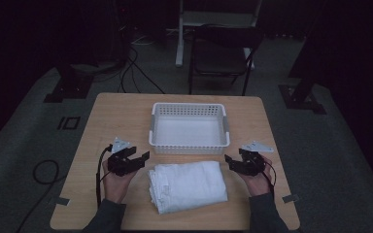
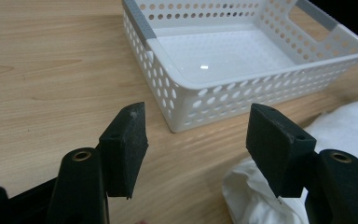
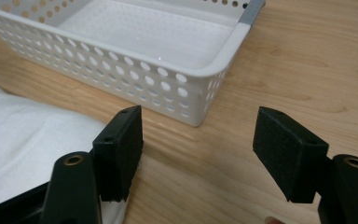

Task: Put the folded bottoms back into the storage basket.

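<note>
**Towel folded, basket waiting**

Nearest the person, the folded white towel (image 1: 187, 187) lies flat on the desk (image 1: 121, 116), a soft, slightly rumpled stack, just in front of the basket. The left gripper (image 1: 143, 156) sits beside the towel's left edge and the right gripper (image 1: 229, 160) beside its right edge, fingers on both spread with nothing between them. No grasp yet, I'd say; the lift is all to come. Behind the towel, the white perforated basket (image 1: 189, 145) stands empty.

Each black gripper (image 1: 144, 156) has brass-eyed arms, rough foam pads, a grey plate; dark sleeves (image 1: 108, 215).
</note>
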Demonstrator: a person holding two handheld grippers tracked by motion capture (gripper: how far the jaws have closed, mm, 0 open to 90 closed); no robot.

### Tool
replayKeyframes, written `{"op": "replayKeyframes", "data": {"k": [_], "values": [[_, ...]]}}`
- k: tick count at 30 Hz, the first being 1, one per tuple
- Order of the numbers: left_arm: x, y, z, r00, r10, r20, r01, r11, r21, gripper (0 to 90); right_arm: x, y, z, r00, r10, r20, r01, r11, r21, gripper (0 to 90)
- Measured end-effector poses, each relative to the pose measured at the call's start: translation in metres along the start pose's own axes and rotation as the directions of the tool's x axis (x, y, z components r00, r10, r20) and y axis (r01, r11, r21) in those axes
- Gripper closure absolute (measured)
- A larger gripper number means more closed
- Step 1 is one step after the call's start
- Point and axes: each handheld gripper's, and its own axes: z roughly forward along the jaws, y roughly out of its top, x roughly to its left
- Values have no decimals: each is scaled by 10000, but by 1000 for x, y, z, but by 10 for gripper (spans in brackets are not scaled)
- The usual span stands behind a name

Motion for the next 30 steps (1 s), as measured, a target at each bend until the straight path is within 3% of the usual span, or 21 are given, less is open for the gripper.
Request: {"op": "replayKeyframes", "data": {"k": [4, 9, 30], "values": [[-6, -3, -2, 9999, 130, 92, -129, 9999, -88, 380, 3, -4, 0, 10000, -61, -64, 62, 10000, 26, 325], [-9, -10, -2, 9994, 93, 345, -96, 9999, 107, 387, 8, -9, -3, 9988, 22, -498, -21, 10000, 18, 326], [-42, -41, -15, 9961, 442, 769, -486, 9972, 575, 331, 30, -28, -16, 9950, -360, -931, 358, 9994, -36, 325]]}}
